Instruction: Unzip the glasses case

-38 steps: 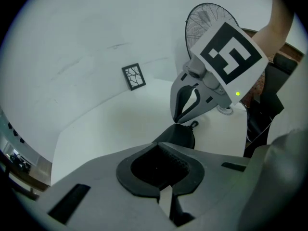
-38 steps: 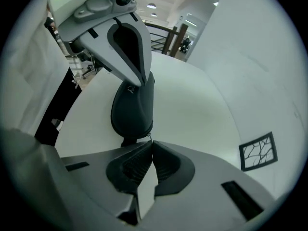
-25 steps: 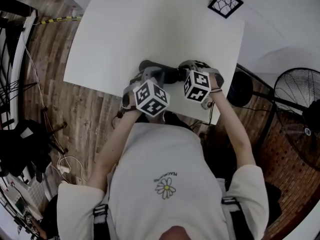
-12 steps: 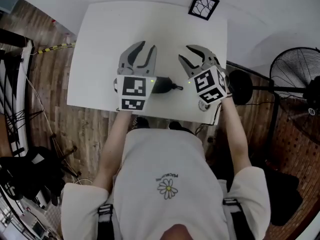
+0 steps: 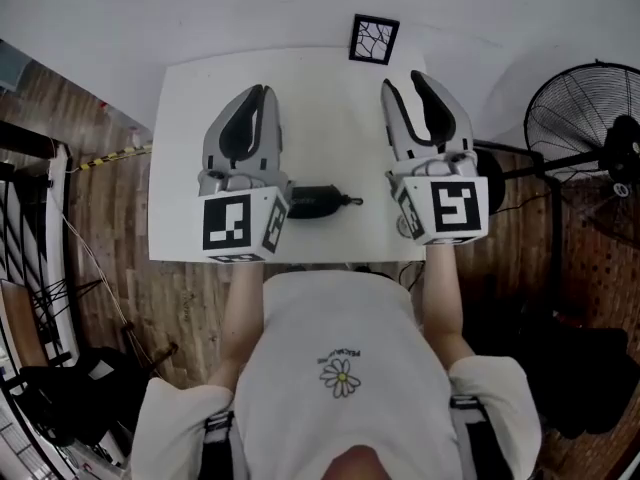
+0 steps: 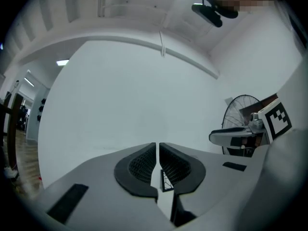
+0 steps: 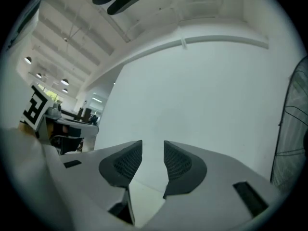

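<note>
The black glasses case (image 5: pixel 316 200) lies zipped on the white table (image 5: pixel 310 98) near its front edge, its zipper pull (image 5: pixel 352 202) pointing right. My left gripper (image 5: pixel 263 90) (image 6: pixel 158 144) hovers high above the table left of the case, its jaws almost touching with nothing between them. My right gripper (image 5: pixel 408 78) (image 7: pixel 153 142) hovers to the right of the case with a clear gap between its pads and nothing in it. Both point level at the white wall, and neither touches the case.
A square black-and-white marker tile (image 5: pixel 374 38) lies at the table's far edge. A standing fan (image 5: pixel 590 118) (image 6: pixel 243 110) is off the table's right side. White wall lies beyond the table, and wooden floor with cables (image 5: pixel 90 268) on the left.
Both grippers have risen from the table's front edge to high above the table and tipped from pointing down to level. The right gripper's jaws have opened.
</note>
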A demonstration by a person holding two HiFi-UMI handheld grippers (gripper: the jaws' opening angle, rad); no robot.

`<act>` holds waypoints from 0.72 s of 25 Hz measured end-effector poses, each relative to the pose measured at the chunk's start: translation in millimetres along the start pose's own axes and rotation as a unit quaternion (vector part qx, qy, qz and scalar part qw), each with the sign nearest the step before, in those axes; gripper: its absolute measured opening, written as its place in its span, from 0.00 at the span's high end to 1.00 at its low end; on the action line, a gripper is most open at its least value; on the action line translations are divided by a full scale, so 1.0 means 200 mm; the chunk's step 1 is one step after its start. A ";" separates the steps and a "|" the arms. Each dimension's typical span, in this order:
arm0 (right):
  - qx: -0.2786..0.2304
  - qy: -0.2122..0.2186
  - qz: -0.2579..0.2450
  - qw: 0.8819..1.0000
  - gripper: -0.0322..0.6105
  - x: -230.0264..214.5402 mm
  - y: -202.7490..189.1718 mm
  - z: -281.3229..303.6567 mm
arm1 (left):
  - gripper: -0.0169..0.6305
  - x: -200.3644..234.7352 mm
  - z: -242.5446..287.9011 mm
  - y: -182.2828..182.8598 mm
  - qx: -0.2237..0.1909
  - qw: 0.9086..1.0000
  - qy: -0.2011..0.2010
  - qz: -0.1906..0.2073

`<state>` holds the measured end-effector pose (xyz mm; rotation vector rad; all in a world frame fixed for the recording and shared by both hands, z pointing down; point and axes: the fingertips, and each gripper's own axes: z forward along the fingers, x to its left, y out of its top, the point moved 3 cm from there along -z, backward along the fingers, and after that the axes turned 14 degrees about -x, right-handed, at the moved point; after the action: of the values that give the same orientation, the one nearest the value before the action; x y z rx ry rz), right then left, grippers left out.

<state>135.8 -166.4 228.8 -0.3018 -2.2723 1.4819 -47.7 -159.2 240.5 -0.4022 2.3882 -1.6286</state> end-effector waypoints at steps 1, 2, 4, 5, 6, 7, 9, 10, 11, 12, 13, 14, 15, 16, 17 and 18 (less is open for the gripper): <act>-0.008 -0.017 0.009 1.000 0.74 -0.01 0.01 -0.03 | 0.93 0.00 -0.02 0.02 -0.008 1.000 -0.004 0.002; -0.014 -0.029 0.019 0.999 0.75 -0.01 0.00 -0.06 | 0.95 -0.01 -0.04 0.03 -0.015 1.000 -0.006 0.002; -0.023 -0.054 0.033 0.998 0.81 -0.01 -0.03 -0.13 | 0.95 -0.01 -0.08 0.04 -0.024 1.000 -0.005 0.003; -0.024 -0.069 0.035 0.997 0.86 -0.02 -0.04 -0.17 | 0.95 -0.01 -0.11 0.04 -0.026 1.000 -0.004 0.006; -0.022 -0.084 0.033 0.996 0.89 -0.02 -0.05 -0.21 | 0.95 0.00 -0.13 0.03 -0.027 1.000 -0.003 0.012; -0.018 -0.096 0.030 0.995 0.91 -0.02 -0.06 -0.24 | 0.95 0.00 -0.15 0.03 -0.027 0.999 -0.003 0.019; -0.006 -0.106 0.026 0.994 0.93 -0.01 -0.08 -0.29 | 0.95 0.03 -0.17 0.03 -0.027 0.999 -0.001 0.030; 0.000 -0.105 0.024 0.994 0.94 0.01 -0.10 -0.31 | 0.95 0.05 -0.18 0.03 -0.027 0.999 0.002 0.033; 0.007 -0.101 0.020 0.995 0.94 0.02 -0.11 -0.33 | 0.95 0.07 -0.19 0.03 -0.028 0.999 0.006 0.036; 0.015 -0.097 0.015 0.995 0.94 0.04 -0.13 -0.35 | 0.95 0.09 -0.20 0.03 -0.028 0.999 0.010 0.038; 0.023 -0.093 0.013 0.995 0.94 0.06 -0.15 -0.37 | 0.95 0.10 -0.20 0.03 -0.027 0.999 0.014 0.041; 0.030 -0.091 0.013 0.995 0.94 0.07 -0.17 -0.39 | 0.95 0.11 -0.21 0.02 -0.026 0.999 0.018 0.043; 0.035 -0.090 0.015 0.995 0.94 0.08 -0.18 -0.40 | 0.95 0.12 -0.22 0.02 -0.024 0.999 0.021 0.044; 0.037 -0.090 0.018 0.995 0.94 0.09 -0.19 -0.41 | 0.95 0.12 -0.22 0.02 -0.023 0.998 0.022 0.046; 0.038 -0.088 0.020 0.995 0.94 0.10 -0.19 -0.41 | 0.95 0.12 -0.22 0.01 -0.023 0.998 0.023 0.047; 0.038 -0.087 0.021 0.995 0.94 0.10 -0.19 -0.41 | 0.95 0.12 -0.22 0.01 -0.024 0.998 0.024 0.048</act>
<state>155.6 -107.0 296.4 -0.2084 -2.3491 1.6698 -85.0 -127.5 253.3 -0.2564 2.4448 -1.5591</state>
